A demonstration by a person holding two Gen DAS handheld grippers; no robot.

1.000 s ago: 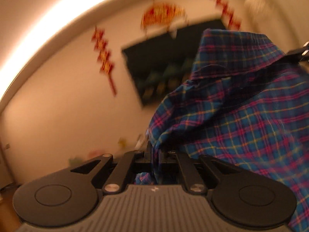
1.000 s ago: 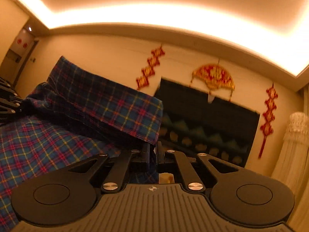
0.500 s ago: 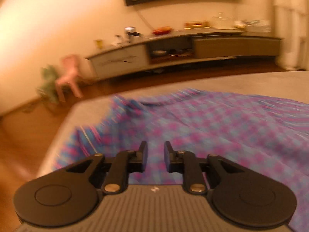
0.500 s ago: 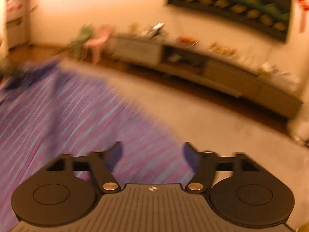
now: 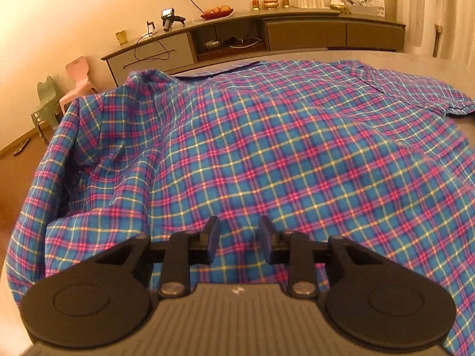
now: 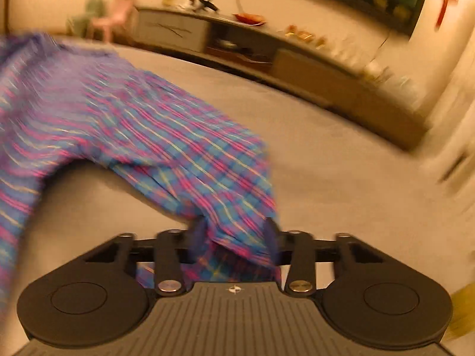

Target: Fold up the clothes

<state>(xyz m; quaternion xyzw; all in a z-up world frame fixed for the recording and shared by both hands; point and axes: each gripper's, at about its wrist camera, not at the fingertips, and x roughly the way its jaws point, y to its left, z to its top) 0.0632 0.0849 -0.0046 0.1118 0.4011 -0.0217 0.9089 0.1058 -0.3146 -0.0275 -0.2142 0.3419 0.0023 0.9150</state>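
- The plaid shirt (image 5: 267,136) lies spread over the grey tabletop (image 6: 341,184), rumpled at its near left. Probably it was laid out for folding.
- The left tongs (image 5: 239,238) hover over the near hem, jaws apart and holding nothing.
- The right tongs (image 6: 234,235) stand parted with a sleeve end lying between them, not pinched, in a blurred picture.
- Far off, a long low cabinet (image 5: 267,35) lines the wall, with small chairs (image 5: 68,89) at the left.

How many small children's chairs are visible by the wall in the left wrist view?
2. A pink chair stands at the left end of the TV cabinet; a green chair stands just left of it. Others may be outside the frame.
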